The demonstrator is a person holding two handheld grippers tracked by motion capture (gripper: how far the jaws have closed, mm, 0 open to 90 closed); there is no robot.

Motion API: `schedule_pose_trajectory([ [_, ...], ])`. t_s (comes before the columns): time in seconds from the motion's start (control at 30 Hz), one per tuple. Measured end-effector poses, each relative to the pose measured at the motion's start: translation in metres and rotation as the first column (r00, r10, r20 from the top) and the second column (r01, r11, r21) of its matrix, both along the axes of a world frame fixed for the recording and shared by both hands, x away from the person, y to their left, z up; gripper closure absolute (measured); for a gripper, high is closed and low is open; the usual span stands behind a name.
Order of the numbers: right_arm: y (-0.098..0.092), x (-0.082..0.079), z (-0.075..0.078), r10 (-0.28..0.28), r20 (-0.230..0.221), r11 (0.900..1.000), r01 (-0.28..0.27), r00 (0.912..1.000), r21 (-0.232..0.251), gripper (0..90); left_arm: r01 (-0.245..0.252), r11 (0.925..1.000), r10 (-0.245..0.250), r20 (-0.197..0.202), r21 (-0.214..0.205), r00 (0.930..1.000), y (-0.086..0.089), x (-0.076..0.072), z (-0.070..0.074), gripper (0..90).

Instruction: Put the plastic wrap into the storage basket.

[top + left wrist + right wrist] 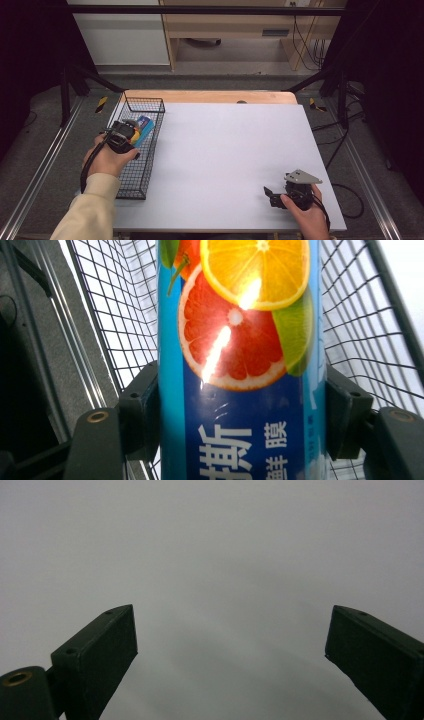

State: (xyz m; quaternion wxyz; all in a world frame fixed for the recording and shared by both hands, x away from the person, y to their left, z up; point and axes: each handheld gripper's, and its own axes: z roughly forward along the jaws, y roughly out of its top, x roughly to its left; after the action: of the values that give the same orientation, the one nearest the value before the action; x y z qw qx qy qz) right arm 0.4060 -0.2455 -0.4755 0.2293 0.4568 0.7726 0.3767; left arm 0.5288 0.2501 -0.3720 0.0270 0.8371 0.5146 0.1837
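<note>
Our left gripper (131,136), held in our cream-sleeved left hand (107,159), has its jaws clamped tight. Our right gripper (270,196), in our bare right hand (305,212), rests with jaws spread wide.

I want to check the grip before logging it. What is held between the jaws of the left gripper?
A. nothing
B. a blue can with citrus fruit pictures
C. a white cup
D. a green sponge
B: in the left gripper view, both jaws of the left gripper press the sides of the blue can, over the wire basket.
</note>
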Motion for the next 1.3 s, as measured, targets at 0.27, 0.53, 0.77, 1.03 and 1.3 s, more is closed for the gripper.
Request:
schedule_pose_trajectory([
  [0.27,0.000,0.000,-0.002,-0.002,-0.019,1.0000,0.002,0.9998,-0.003,6.9,0.002,0.9996,0.000,-0.054,0.027,0.9985,0.001,0.008,-0.018,32.1],
  [0.53,0.001,0.000,-0.002,0.003,-0.019,1.0000,-0.003,0.9998,-0.007,7.0,-0.009,0.9991,0.012,-0.088,0.042,0.9960,-0.001,0.015,-0.022,32.0],
  [0.77,0.001,0.000,-0.002,0.006,-0.019,0.9999,-0.006,0.9998,-0.011,7.0,-0.010,0.9981,0.017,-0.118,0.060,0.9929,-0.004,0.020,-0.028,31.9],
  [1.03,0.001,0.000,-0.002,0.007,-0.021,0.9999,-0.008,0.9998,-0.011,7.0,-0.008,0.9971,0.017,-0.122,0.075,0.9924,-0.007,0.022,-0.030,31.6],
  [1.3,0.002,0.000,-0.002,0.009,-0.023,0.9999,-0.009,0.9997,-0.011,6.9,0.012,0.9986,-0.014,0.039,0.052,0.9991,-0.004,0.011,-0.003,17.9],
])
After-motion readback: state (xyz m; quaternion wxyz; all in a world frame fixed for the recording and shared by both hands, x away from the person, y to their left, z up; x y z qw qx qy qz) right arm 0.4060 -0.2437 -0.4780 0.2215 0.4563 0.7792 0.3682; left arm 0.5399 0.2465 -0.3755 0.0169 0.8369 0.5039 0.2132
